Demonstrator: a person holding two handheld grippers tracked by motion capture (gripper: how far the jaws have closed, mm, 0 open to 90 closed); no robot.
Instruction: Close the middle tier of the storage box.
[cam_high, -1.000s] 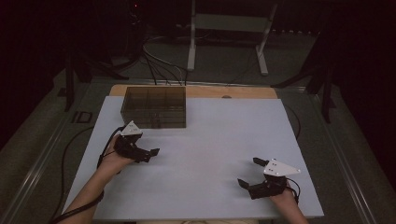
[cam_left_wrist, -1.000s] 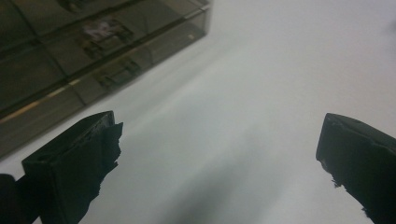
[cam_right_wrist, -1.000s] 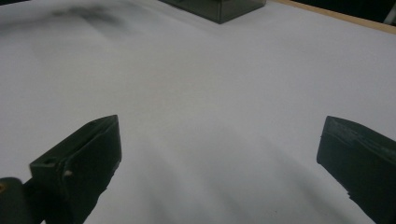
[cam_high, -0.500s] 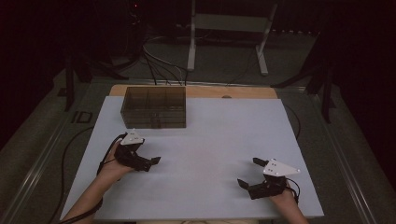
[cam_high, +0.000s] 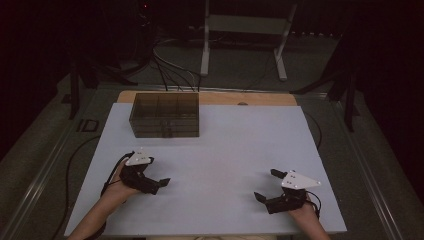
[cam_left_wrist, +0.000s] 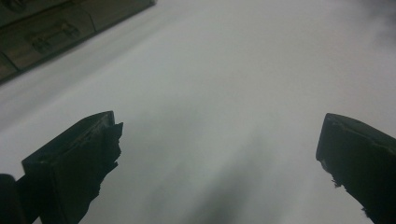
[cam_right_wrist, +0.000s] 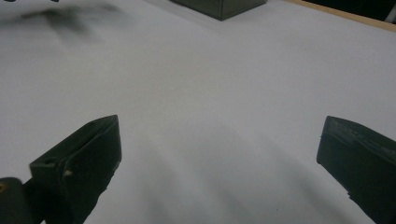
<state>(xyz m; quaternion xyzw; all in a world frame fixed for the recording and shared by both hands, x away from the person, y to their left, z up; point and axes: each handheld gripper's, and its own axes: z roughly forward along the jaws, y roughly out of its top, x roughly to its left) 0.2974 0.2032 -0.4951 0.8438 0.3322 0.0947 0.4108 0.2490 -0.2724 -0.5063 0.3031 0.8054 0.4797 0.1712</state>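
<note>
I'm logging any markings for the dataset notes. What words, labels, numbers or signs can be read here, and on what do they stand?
None can be read.
The dark box shows no legible label; the fittings on its front in the left gripper view are blurred.
The white table sheet is blank.
The grey plates on the left gripper and right gripper bear only small dots, no text.

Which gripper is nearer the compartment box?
The left gripper: it sits on the box's side of the white mat, below the dark compartment box. The right gripper is far across, near the mat's right edge.
</note>
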